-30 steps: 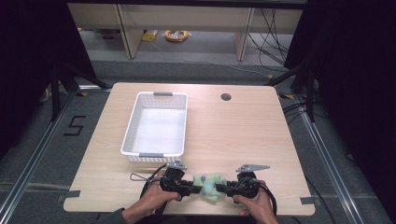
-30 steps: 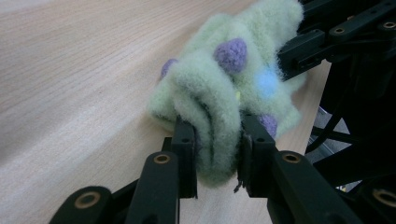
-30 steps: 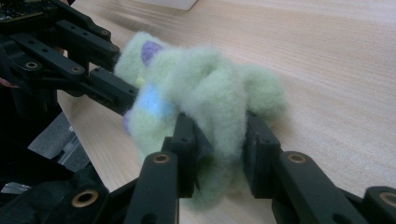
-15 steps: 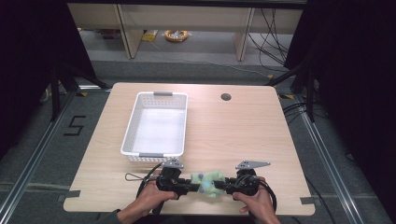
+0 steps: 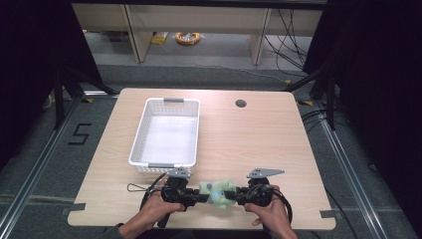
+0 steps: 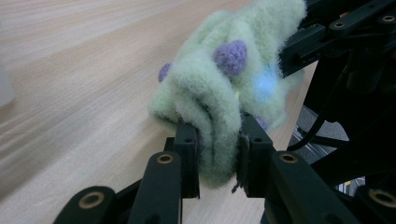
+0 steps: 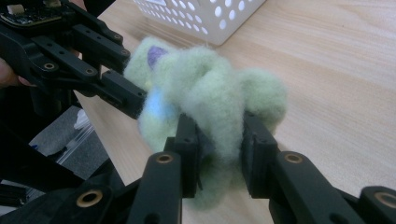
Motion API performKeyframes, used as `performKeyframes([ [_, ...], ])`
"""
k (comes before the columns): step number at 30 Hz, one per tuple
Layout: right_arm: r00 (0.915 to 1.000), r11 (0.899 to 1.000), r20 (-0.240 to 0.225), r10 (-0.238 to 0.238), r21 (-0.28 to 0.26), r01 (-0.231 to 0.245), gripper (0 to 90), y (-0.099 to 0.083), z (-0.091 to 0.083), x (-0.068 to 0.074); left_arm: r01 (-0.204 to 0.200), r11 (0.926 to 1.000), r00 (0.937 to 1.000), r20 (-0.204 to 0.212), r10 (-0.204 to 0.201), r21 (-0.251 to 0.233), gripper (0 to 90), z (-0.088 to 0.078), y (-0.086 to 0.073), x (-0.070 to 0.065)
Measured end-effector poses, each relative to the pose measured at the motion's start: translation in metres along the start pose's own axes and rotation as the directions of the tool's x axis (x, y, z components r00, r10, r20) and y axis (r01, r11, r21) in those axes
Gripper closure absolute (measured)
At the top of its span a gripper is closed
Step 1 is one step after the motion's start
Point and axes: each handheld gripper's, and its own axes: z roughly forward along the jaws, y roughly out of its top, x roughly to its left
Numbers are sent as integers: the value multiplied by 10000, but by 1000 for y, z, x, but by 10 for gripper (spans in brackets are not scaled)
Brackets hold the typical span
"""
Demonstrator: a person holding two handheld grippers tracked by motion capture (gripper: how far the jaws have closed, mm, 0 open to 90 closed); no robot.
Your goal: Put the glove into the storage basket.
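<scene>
A fluffy pale green cloth with purple and blue dots [image 5: 217,191] hangs bunched between both grippers near the table's front edge. My left gripper [image 5: 198,196] is shut on the cloth's left end; in the left gripper view its pads pinch a fold of the cloth [image 6: 219,112]. From the right, my right gripper [image 5: 234,195] is shut on the other end, and the right gripper view has the cloth [image 7: 210,100] squeezed between the jaws. The cloth sits just above or on the wood; I cannot tell which.
A white perforated basket [image 5: 141,149] stands empty at the left middle of the wooden table [image 5: 259,144], just behind my left hand. A round cable hole [image 5: 241,103] lies at the back. Cables trail from both grippers. Floor drops off beyond the front edge.
The two grippers and the cloth have shifted slightly, the right hand a little upward. Both stay closed on the cloth.
</scene>
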Motion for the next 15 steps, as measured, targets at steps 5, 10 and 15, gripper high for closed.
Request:
performKeyframes([
  [5,9998,9998,73,-179,0,179,716,4,-2,-1,45,10000,9999,-110,-44,10,729,-1,3,0],
  [10,9999,9999,-70,-100,-72,100,717,9,-3,-2,24,10000,9998,-179,-24,-26,728,-4,7,1],
  [15,9998,9999,-172,-113,-125,111,717,16,-4,-1,87,9999,9998,-171,-89,-99,728,-9,12,1],
])
